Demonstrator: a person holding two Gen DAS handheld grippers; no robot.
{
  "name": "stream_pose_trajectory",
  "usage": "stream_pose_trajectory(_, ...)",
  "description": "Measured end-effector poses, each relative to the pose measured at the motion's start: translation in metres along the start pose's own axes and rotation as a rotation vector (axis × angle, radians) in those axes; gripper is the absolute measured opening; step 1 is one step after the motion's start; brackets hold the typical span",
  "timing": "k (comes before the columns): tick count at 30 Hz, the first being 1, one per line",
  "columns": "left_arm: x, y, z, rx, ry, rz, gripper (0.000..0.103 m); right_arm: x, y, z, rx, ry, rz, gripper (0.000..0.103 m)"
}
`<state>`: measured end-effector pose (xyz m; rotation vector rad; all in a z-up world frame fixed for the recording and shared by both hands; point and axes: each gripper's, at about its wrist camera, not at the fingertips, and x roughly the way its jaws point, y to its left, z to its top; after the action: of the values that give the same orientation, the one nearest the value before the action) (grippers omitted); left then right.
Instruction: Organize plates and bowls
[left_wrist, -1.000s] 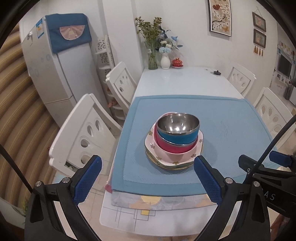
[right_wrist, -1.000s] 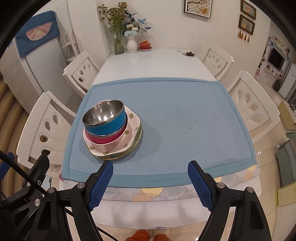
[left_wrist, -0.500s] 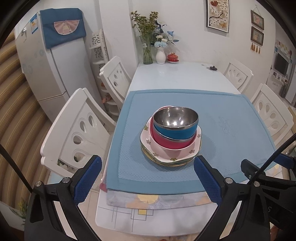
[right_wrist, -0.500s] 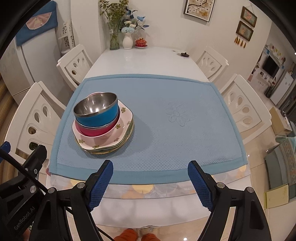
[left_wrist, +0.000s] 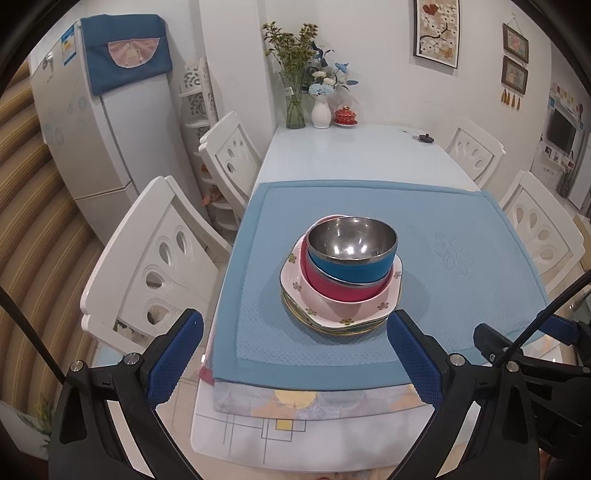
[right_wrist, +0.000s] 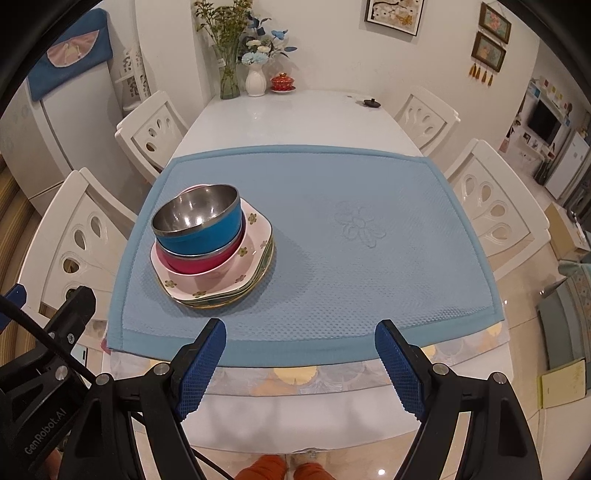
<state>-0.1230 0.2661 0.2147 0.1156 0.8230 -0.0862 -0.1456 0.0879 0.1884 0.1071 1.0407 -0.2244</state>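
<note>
A stack stands on the left part of the blue mat (left_wrist: 461, 295) (right_wrist: 369, 288): a steel-lined blue bowl (left_wrist: 351, 254) (right_wrist: 201, 229) nested in a red bowl (left_wrist: 340, 290) (right_wrist: 201, 264), on a pink flowered plate (left_wrist: 332, 312) (right_wrist: 225, 280) over green-rimmed plates (left_wrist: 332, 326) (right_wrist: 236, 295). My left gripper (left_wrist: 295, 354) is open and empty, above the table's near edge in front of the stack. My right gripper (right_wrist: 301, 363) is open and empty, right of the stack at the near edge.
White chairs (left_wrist: 155, 258) (right_wrist: 491, 206) stand on both sides of the white table (right_wrist: 288, 118). Vases with flowers (right_wrist: 255, 74) and a red lidded cup (right_wrist: 282, 81) stand at the far end. A fridge (left_wrist: 92, 129) stands at left.
Both grippers have pulled back and shifted slightly, so the stack sits a little farther off in both views. Both stay open. The stack has not moved.
</note>
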Motion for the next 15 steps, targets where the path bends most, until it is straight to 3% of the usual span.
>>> stream_pose_trajectory(15, -0.0023, 0.0014, -0.0005, -0.023, 0.0, 0.001, 0.1, 0.0016, 0.0017, 0.0004, -0.014, 0.011, 0.017, 0.081)
